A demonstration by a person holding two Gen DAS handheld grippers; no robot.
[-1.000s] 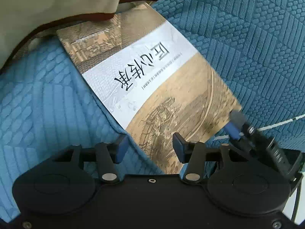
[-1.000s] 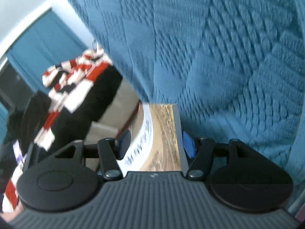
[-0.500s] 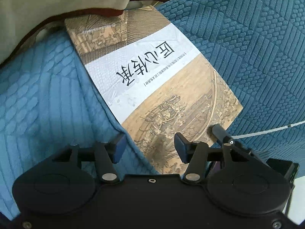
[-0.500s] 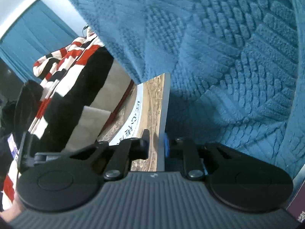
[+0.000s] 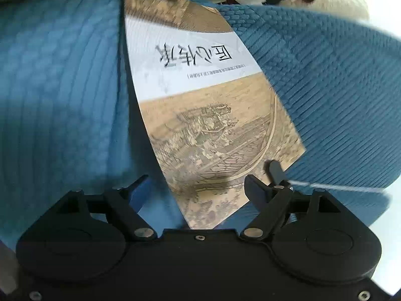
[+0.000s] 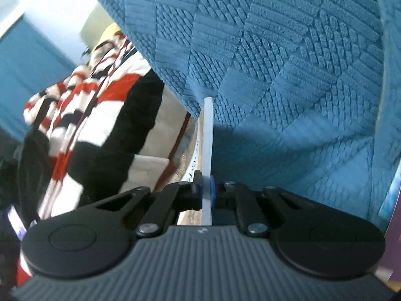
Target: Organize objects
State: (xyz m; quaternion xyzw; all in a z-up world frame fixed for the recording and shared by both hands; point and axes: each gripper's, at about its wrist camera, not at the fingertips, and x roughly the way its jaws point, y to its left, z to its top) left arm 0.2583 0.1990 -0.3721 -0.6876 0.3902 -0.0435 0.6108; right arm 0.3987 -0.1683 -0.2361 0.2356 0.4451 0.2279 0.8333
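Observation:
A thin book (image 5: 200,100) with a brown painted cover and a white title band rests tilted against blue textured cushions (image 5: 325,87). My left gripper (image 5: 196,185) is open and its jaws are still opening; the book's near corner lies between them, and the pads do not press on it. My right gripper (image 6: 205,188) is shut on the book's edge (image 6: 208,138), which I see end-on in the right wrist view. One of its fingers (image 5: 275,170) shows on the book's right corner in the left wrist view.
A blue cushion (image 6: 288,62) fills the right wrist view on the right. To the left lie a red, white and black striped garment (image 6: 82,115) and cream fabric with dark red piping (image 6: 160,135). A thin white cord (image 5: 338,186) crosses the cushion.
The right gripper has shut on the book's edge and raised it. The left jaws have spread wider, and the book now stands steeper and has turned in the left wrist view.

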